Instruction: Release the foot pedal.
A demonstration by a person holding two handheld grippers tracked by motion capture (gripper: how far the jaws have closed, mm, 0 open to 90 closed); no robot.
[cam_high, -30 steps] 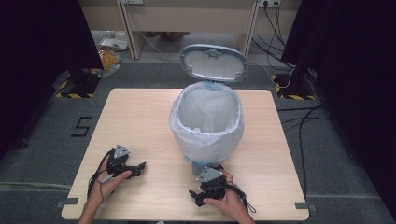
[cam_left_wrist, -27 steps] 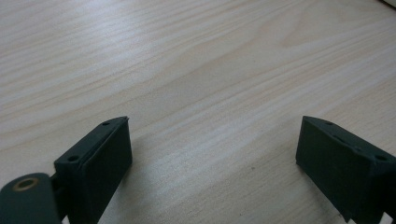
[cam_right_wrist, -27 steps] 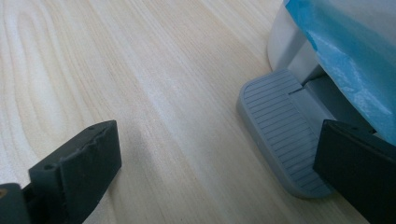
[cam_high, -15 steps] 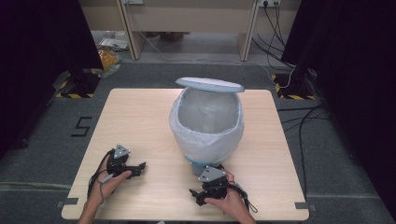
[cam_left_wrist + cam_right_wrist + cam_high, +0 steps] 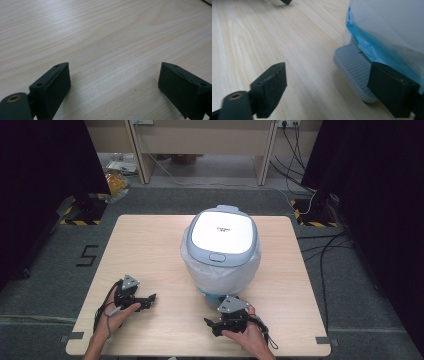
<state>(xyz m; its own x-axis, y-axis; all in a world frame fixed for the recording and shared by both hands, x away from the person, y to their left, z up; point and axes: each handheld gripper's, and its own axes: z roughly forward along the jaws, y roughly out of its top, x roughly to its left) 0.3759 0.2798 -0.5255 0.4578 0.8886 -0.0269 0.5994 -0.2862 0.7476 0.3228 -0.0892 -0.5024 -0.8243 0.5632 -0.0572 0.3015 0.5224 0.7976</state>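
Bin lid is down. Left of bin we hold left gripper open. Right gripper, jaws just closing, is still apart beside bin's pedal, gripping nothing.

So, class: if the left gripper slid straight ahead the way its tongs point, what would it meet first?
Bare table at first: the left gripper has open tongs with only wood ahead. From above it aims roughly past the front of the bin; whether it would clip it is unclear.
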